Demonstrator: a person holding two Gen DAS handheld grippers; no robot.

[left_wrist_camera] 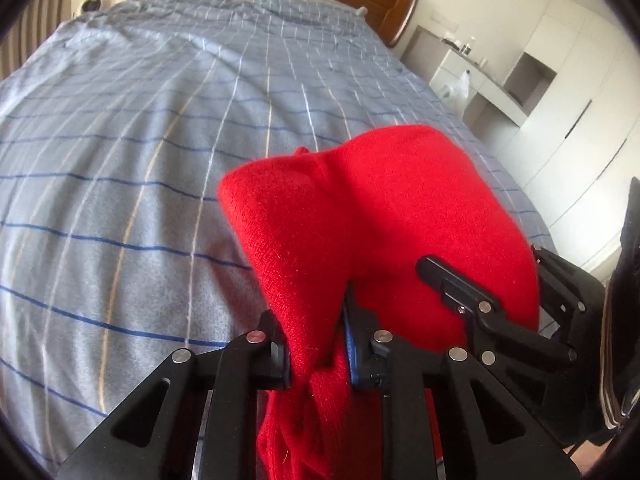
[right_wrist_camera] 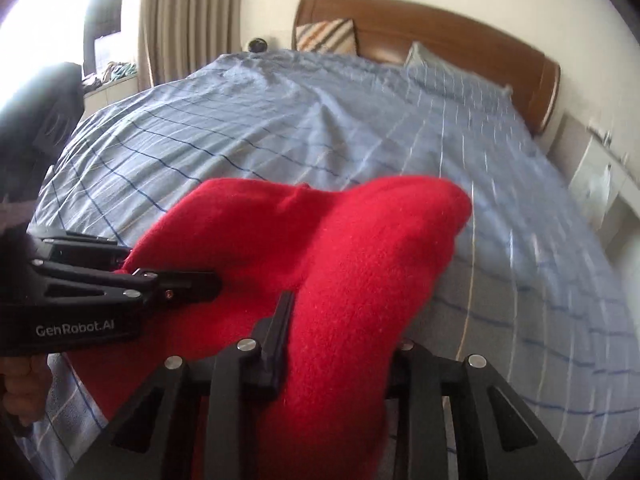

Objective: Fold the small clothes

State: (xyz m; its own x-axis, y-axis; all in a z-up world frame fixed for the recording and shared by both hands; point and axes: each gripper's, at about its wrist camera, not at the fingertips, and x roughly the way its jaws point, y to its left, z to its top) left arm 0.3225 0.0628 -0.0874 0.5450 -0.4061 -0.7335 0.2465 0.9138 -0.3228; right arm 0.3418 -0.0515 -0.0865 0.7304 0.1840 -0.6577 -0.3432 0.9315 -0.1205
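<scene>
A red knitted garment [left_wrist_camera: 360, 208] hangs bunched between both grippers, lifted above the bed [left_wrist_camera: 140, 140]. My left gripper [left_wrist_camera: 316, 344] is shut on one part of the garment, which drapes forward over its fingers. The right gripper [left_wrist_camera: 516, 280] shows at the right of the left wrist view, clamped on the garment's other side. In the right wrist view the garment [right_wrist_camera: 360, 260] covers my right gripper [right_wrist_camera: 340, 344], which is shut on it; its right finger is hidden under the cloth. The left gripper [right_wrist_camera: 176, 280] grips the garment from the left there.
The bed has a blue checked cover [right_wrist_camera: 320, 120], a wooden headboard [right_wrist_camera: 440, 28], a striped cushion [right_wrist_camera: 324, 36] and a pillow [right_wrist_camera: 452, 72]. White cabinets and shelves [left_wrist_camera: 540, 80] stand to the bed's right. Curtains [right_wrist_camera: 188, 20] and a window lie to its left.
</scene>
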